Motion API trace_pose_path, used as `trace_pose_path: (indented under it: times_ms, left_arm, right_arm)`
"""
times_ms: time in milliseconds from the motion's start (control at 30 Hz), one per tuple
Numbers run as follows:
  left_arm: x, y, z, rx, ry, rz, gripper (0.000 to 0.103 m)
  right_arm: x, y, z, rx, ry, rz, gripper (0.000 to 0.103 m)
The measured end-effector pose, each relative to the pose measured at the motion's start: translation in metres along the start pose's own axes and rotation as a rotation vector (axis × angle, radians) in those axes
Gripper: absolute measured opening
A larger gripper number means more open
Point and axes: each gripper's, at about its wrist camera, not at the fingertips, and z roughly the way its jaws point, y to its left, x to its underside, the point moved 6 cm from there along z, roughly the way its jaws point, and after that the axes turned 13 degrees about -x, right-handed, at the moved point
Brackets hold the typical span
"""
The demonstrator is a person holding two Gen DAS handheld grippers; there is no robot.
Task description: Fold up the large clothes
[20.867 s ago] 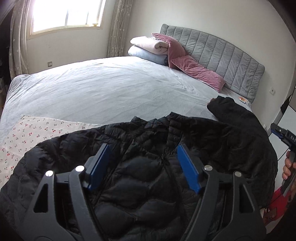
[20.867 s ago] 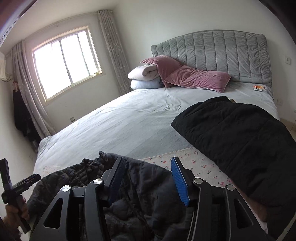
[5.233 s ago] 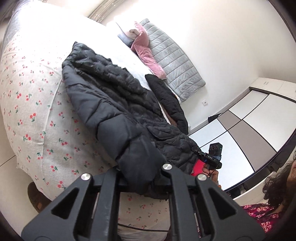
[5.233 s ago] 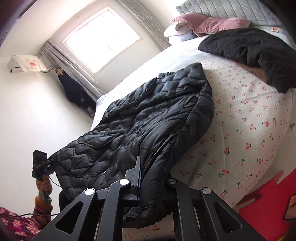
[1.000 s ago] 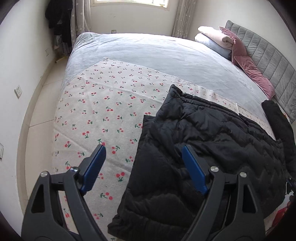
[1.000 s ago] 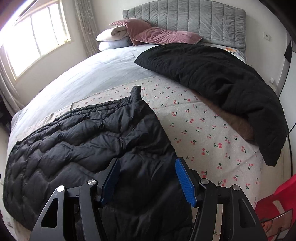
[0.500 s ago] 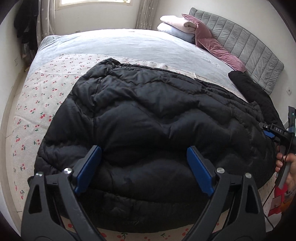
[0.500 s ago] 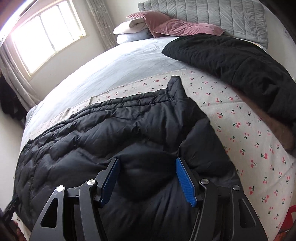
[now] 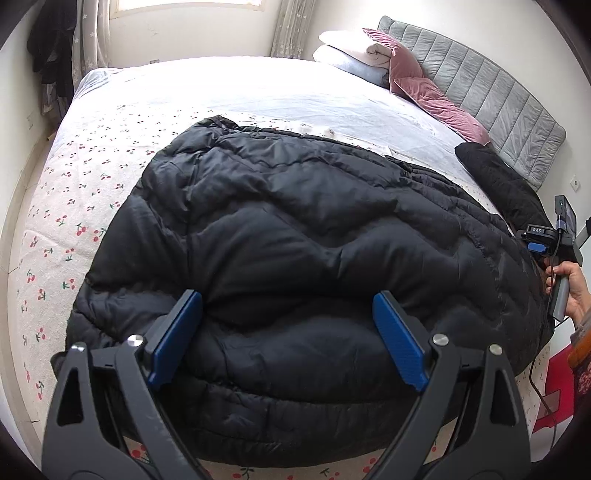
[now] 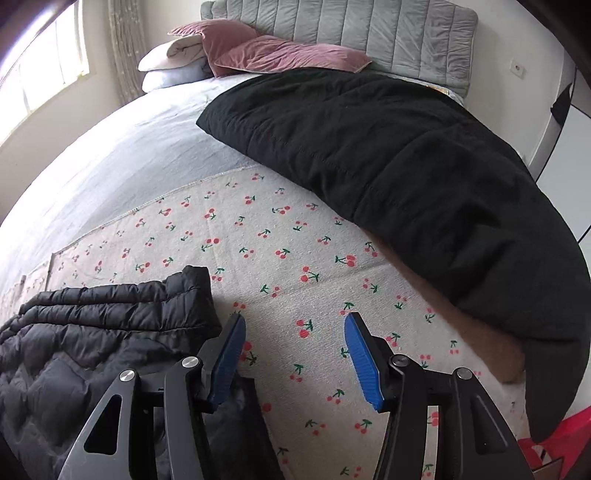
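Observation:
A black quilted puffer jacket lies spread on the cherry-print cloth at the foot of the bed. My left gripper is open, its blue pads just above the jacket's near hem, holding nothing. In the right wrist view only the jacket's right edge shows at lower left. My right gripper is open and empty over the cherry-print cloth, just right of the jacket. It also shows in the left wrist view, in a hand beyond the jacket's right end.
A second black quilted garment lies across the bed's right side toward the grey headboard. Pink pillows and folded bedding sit at the head. A red object lies on the floor at lower right.
My right gripper has swung right, off the jacket and over the cherry-print cloth. My left gripper has edged closer to the jacket's hem. Both stay open.

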Motion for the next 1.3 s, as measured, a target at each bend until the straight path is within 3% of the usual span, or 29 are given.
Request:
trace_pose_path:
  times_ms: [133, 233, 400, 567, 767, 867, 967, 1100, 1300]
  left_arm:
    - [0.001, -0.005, -0.008, 0.004, 0.022, -0.001, 0.093]
    - [0.006, -0.018, -0.018, 0.026, 0.023, 0.026, 0.093]
    - [0.013, -0.038, -0.031, 0.065, 0.007, 0.065, 0.093]
    - [0.017, -0.045, -0.028, 0.061, 0.015, 0.084, 0.093]
    - [0.021, -0.042, -0.023, 0.067, 0.023, 0.069, 0.093]
    - [0.023, -0.043, -0.023, 0.043, 0.019, 0.063, 0.093]
    - [0.024, -0.046, -0.025, 0.006, 0.024, 0.05, 0.093]
    - [0.025, -0.049, -0.041, -0.055, 0.032, 0.023, 0.093]
    - [0.045, -0.068, -0.073, -0.179, 0.026, 0.071, 0.093]
  right_arm:
    - [0.019, 0.018, -0.053, -0.118, -0.055, -0.022, 0.058]
    - [0.052, 0.04, -0.084, -0.191, -0.032, -0.03, 0.064]
    - [0.121, 0.053, -0.119, -0.327, 0.048, 0.061, 0.068]
    - [0.176, 0.052, -0.116, -0.418, 0.154, 0.223, 0.068]
    - [0.185, 0.056, -0.082, -0.441, 0.162, 0.216, 0.068]
    - [0.165, 0.057, -0.071, -0.448, 0.083, 0.172, 0.068]
    - [0.151, 0.054, -0.07, -0.382, 0.014, 0.148, 0.068]
    - [0.159, 0.064, -0.104, -0.271, 0.0, 0.14, 0.068]
    - [0.192, 0.124, -0.173, -0.184, -0.066, -0.198, 0.085]
